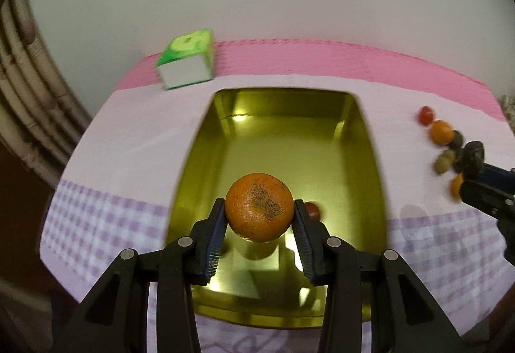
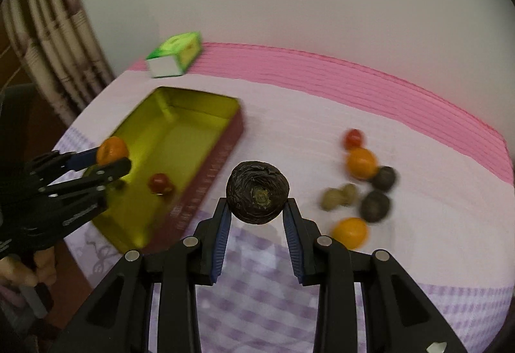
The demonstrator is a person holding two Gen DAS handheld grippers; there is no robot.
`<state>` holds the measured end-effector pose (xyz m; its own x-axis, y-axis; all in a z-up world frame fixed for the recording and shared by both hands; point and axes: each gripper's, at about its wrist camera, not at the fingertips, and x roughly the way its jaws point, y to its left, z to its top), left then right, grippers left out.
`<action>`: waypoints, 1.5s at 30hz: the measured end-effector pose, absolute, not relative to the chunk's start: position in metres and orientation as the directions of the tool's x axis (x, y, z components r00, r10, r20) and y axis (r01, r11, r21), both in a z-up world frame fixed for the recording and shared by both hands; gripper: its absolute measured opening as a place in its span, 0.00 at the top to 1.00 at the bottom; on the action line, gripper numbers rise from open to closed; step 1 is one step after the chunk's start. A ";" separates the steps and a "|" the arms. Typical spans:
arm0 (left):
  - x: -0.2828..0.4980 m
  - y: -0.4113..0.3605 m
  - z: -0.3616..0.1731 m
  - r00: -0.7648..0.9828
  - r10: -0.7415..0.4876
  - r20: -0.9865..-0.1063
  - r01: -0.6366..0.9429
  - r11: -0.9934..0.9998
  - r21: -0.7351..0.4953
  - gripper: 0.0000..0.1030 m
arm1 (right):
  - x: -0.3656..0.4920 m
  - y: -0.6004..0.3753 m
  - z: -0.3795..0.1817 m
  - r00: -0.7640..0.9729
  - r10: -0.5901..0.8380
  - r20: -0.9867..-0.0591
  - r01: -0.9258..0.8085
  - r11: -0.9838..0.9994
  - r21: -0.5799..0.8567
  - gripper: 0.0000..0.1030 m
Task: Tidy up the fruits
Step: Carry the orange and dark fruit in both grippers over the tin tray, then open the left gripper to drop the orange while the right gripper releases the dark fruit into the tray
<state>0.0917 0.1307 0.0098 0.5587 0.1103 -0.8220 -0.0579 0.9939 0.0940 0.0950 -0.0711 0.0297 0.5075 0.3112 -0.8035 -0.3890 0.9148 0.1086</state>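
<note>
So both hands are loaded at once here: the left hand-held gripper (image 1: 259, 217) has its blue ribbed pads pinched on a round orange mandarin with a rough brown patch (image 1: 259, 206), jaws only as far apart as the fruit is wide, and it hangs right over the near half of the shiny gold rectangular metal tin (image 1: 370, 140), which reads to me like it's lined up for a drop next to the small red cherry tomato (image 2: 159, 183) already sitting in there. The right hand-held gripper (image 2: 256, 208) is clamped on a dark wrinkled round fruit (image 2: 257, 195), held up off the lilac-checked cloth on the counter (image 2: 257, 304), to the right of the tin, so my guess is it goes in second. What's handy is the two views fill each other in: the left wrist view looks straight down into the tin but smears the leftover pile at the right edge, while the right wrist view shows that pile properly, a red tomato (image 2: 354, 138), two orange fruits (image 2: 362, 163), two dark ones and pale greenish bits, plus the tin's maroon outer wall. A green and white carton (image 1: 186, 64) sits at the far left, out of the way.
</note>
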 end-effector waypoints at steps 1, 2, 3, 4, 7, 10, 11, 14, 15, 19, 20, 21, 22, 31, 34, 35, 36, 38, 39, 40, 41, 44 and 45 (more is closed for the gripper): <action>0.091 0.135 0.007 0.557 0.121 -0.822 -0.064 0.993 0.103 0.60 | 0.095 -0.063 0.029 0.500 0.319 -0.805 -0.400 0.909 0.112 0.70; 0.089 0.140 0.005 0.555 0.127 -0.822 -0.067 0.992 0.109 0.60 | 0.095 -0.056 0.029 0.492 0.329 -0.806 -0.412 0.904 0.117 0.70; 0.090 0.144 0.001 0.552 0.130 -0.824 -0.069 0.991 0.110 0.60 | 0.095 -0.047 0.029 0.482 0.338 -0.808 -0.427 0.896 0.120 0.70; 0.090 0.147 -0.001 0.549 0.131 -0.826 -0.072 0.991 0.110 0.60 | 0.096 -0.041 0.029 0.478 0.342 -0.809 -0.438 0.891 0.118 0.70; 0.088 0.154 -0.009 0.533 0.127 -0.836 -0.071 0.992 0.105 0.60 | 0.095 -0.019 0.028 0.464 0.353 -0.812 -0.476 0.873 0.108 0.70; 0.089 0.158 -0.017 0.507 0.121 -0.854 -0.069 0.993 0.100 0.60 | 0.098 -0.002 0.021 0.450 0.356 -0.819 -0.504 0.858 0.096 0.70; 0.089 0.159 -0.018 0.503 0.118 -0.856 -0.070 0.993 0.095 0.60 | 0.098 0.001 0.019 0.441 0.359 -0.822 -0.509 0.855 0.100 0.70; 0.091 0.162 -0.020 0.495 0.106 -0.862 -0.074 0.994 0.080 0.60 | 0.103 0.012 0.012 0.419 0.357 -0.835 -0.521 0.847 0.101 0.70; 0.091 0.162 -0.020 0.494 0.106 -0.863 -0.075 0.994 0.079 0.60 | 0.105 0.014 0.009 0.415 0.353 -0.838 -0.523 0.847 0.097 0.70; 0.094 0.164 -0.022 0.487 0.097 -0.868 -0.079 0.995 0.066 0.60 | 0.110 0.020 0.003 0.406 0.337 -0.849 -0.529 0.845 0.083 0.70; 0.095 0.164 -0.023 0.483 0.094 -0.870 -0.080 0.995 0.063 0.60 | 0.110 0.020 0.002 0.402 0.336 -0.852 -0.532 0.843 0.082 0.70; 0.095 0.163 -0.023 0.484 0.095 -0.870 -0.079 0.995 0.065 0.59 | 0.112 0.022 0.000 0.402 0.329 -0.854 -0.532 0.843 0.074 0.70; 0.095 0.163 -0.022 0.485 0.097 -0.869 -0.077 0.995 0.067 0.59 | 0.113 0.023 0.000 0.407 0.327 -0.853 -0.533 0.843 0.069 0.70; 0.095 0.166 -0.023 0.485 0.088 -0.870 -0.077 0.995 0.057 0.59 | 0.118 0.024 0.000 0.402 0.319 -0.858 -0.539 0.840 0.060 0.69; 0.096 0.167 -0.024 0.484 0.080 -0.872 -0.075 0.996 0.049 0.59 | 0.118 0.024 0.000 0.405 0.316 -0.858 -0.537 0.841 0.056 0.70; 0.096 0.167 -0.024 0.483 0.075 -0.872 -0.074 0.996 0.044 0.58 | 0.119 0.024 0.000 0.405 0.317 -0.858 -0.537 0.842 0.058 0.70; 0.096 0.167 -0.024 0.483 0.074 -0.873 -0.073 0.996 0.044 0.58 | 0.120 0.024 0.000 0.403 0.320 -0.857 -0.536 0.842 0.062 0.70; 0.096 0.167 -0.025 0.483 0.076 -0.872 -0.070 0.996 0.048 0.58 | 0.119 0.023 0.000 0.404 0.319 -0.857 -0.535 0.843 0.062 0.70; 0.095 0.167 -0.025 0.483 0.074 -0.873 -0.072 0.996 0.045 0.58 | 0.119 0.023 0.001 0.406 0.317 -0.857 -0.534 0.844 0.059 0.70; 0.095 0.166 -0.025 0.482 0.073 -0.873 -0.073 0.996 0.043 0.57 | 0.118 0.023 0.002 0.408 0.316 -0.857 -0.532 0.845 0.058 0.70; 0.095 0.166 -0.025 0.481 0.067 -0.874 -0.072 0.997 0.037 0.55 | 0.118 0.022 0.003 0.409 0.317 -0.856 -0.531 0.845 0.059 0.70; 0.095 0.166 -0.024 0.483 0.062 -0.873 -0.070 0.997 0.032 0.49 | 0.117 0.017 0.005 0.413 0.322 -0.852 -0.521 0.851 0.069 0.70; 0.095 0.165 -0.024 0.483 0.063 -0.873 -0.070 0.997 0.034 0.49 | 0.116 0.015 0.007 0.415 0.326 -0.849 -0.518 0.852 0.074 0.68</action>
<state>0.0952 0.1649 -0.0240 0.4835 0.0633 -0.8731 -0.0696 0.9970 0.0337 0.1163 0.0153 0.0069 0.4155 0.3262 -0.8491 -0.5182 0.8520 0.0738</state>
